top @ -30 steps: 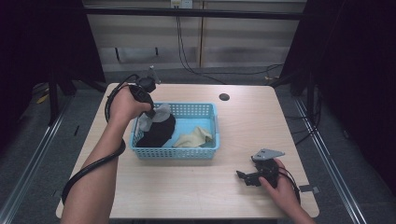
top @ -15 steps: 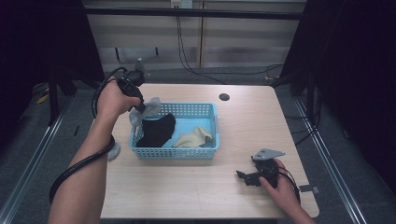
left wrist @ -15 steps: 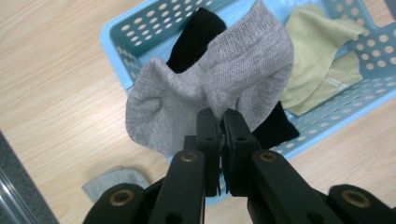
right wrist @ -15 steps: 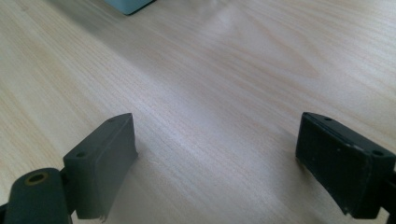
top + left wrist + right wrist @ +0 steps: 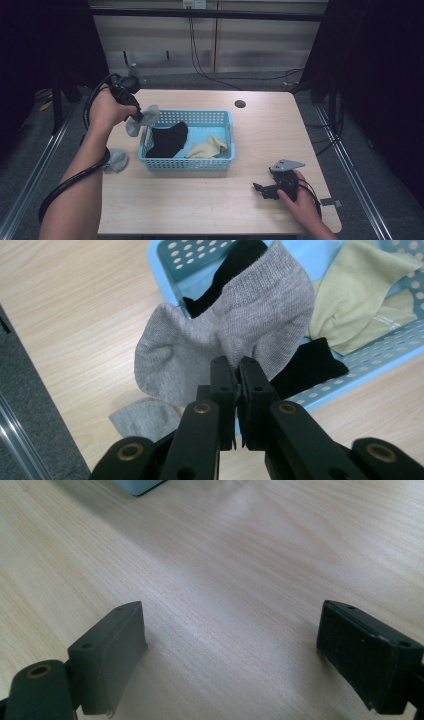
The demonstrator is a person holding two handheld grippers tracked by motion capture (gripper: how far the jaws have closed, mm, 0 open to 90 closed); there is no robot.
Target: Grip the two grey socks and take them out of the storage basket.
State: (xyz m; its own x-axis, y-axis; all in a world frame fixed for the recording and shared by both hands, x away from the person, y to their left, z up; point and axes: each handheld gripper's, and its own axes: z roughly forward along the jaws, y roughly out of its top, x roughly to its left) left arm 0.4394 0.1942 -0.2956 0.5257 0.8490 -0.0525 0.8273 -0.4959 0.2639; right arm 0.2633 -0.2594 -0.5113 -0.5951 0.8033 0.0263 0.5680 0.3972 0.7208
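While I watch from the high view, my left gripper (image 5: pixel 136 118) is up over the basket's left rim, at about nine o'clock from the blue basket (image 5: pixel 227 161), and a grey sock (image 5: pixel 148 118) dangles from its closed jaws, clear of the table (image 5: pixel 200 205). Off at seven o'clock from that basket, a second grey sock (image 5: pixel 117 161) lies flat on the wood, just beside my forearm. Inside the basket, a black sock (image 5: pixel 168 140) sits at the left and a pale yellow sock (image 5: pixel 207 148) at the right. Down at five o'clock from the basket, well apart from it, my right gripper (image 5: pixel 264 191) rests low on the tabletop in my right hand (image 5: pixel 302 206).

Over to the left gripper view: my jaws are clamped tight on a fold of the grey sock (image 5: pixel 225 335), which fans out toward twelve o'clock. Behind it I see the basket corner (image 5: pixel 172 260), the black sock (image 5: pixel 307 367) and the yellow sock (image 5: pixel 360 295) at two o'clock, and the second grey sock (image 5: pixel 145 417) on the table at eight o'clock.

Now the right gripper view: my jaws stand wide apart, nothing between them but bare wood (image 5: pixel 230 605), with a sliver of the basket (image 5: pixel 137 486) at eleven o'clock.
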